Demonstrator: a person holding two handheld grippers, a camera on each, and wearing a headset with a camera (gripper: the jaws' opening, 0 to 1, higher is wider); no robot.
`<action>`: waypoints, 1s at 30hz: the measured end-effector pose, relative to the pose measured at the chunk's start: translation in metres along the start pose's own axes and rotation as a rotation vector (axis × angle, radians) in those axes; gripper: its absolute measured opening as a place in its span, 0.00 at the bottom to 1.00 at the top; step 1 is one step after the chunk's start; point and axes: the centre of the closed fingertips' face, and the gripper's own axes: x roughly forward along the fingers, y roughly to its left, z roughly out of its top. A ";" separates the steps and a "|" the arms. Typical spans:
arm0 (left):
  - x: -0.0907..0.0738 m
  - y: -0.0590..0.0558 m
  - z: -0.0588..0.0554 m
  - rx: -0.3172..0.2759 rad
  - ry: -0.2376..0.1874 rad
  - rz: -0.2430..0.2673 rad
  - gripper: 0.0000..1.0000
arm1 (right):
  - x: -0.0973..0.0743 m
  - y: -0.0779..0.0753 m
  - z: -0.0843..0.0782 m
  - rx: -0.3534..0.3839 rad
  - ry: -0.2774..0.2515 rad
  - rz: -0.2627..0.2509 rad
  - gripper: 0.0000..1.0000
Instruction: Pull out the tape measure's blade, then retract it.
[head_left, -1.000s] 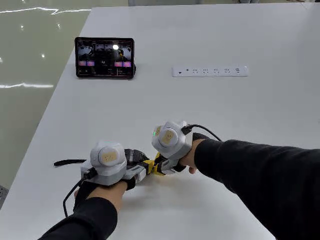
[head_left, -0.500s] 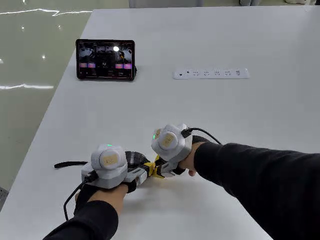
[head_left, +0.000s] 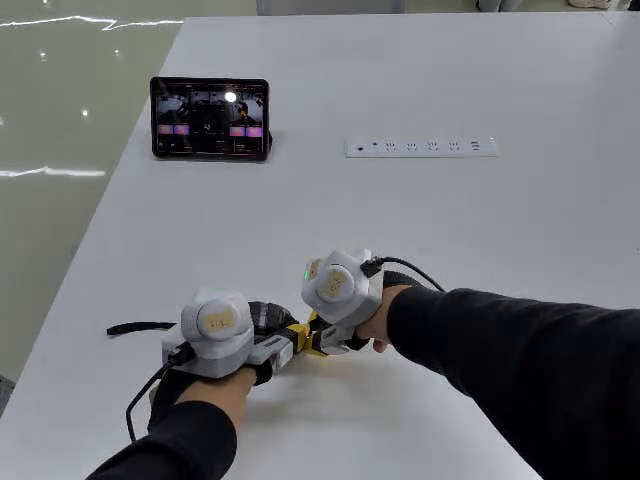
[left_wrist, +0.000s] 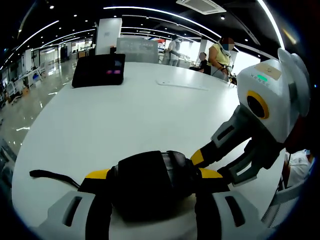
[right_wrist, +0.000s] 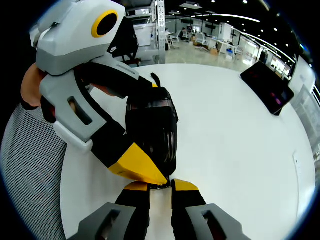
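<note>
Neither has visibly shifted: left gripper (left_wrist: 152, 176) clamps the round black tape measure (left_wrist: 150, 192), right gripper (right_wrist: 161, 189) jaws, near-closed, seemingly pinch its blade hook (right_wrist: 160, 185).

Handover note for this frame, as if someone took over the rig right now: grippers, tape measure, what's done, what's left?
Left gripper: shut on the tape measure, jaws on either side of its black case, near the front of the table.
Right gripper: jaws nearly together, tips at the case's edge. Whether they pinch the blade's tip cannot be told.
The strap of the tape measure trails on the table.
Done: the case is gripped and both grippers have met at it.
Left: no blade is seen drawn out yet, so pull it out, then let it retract.
</note>
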 end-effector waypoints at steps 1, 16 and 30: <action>0.000 0.000 0.000 -0.004 0.003 -0.001 0.64 | 0.000 0.000 0.000 0.005 0.002 -0.007 0.13; -0.009 0.002 0.015 0.000 -0.019 -0.038 0.61 | -0.013 -0.006 0.003 0.063 -0.038 -0.059 0.15; -0.021 0.017 0.026 0.043 -0.038 -0.101 0.78 | -0.053 -0.003 -0.019 0.153 -0.095 -0.138 0.22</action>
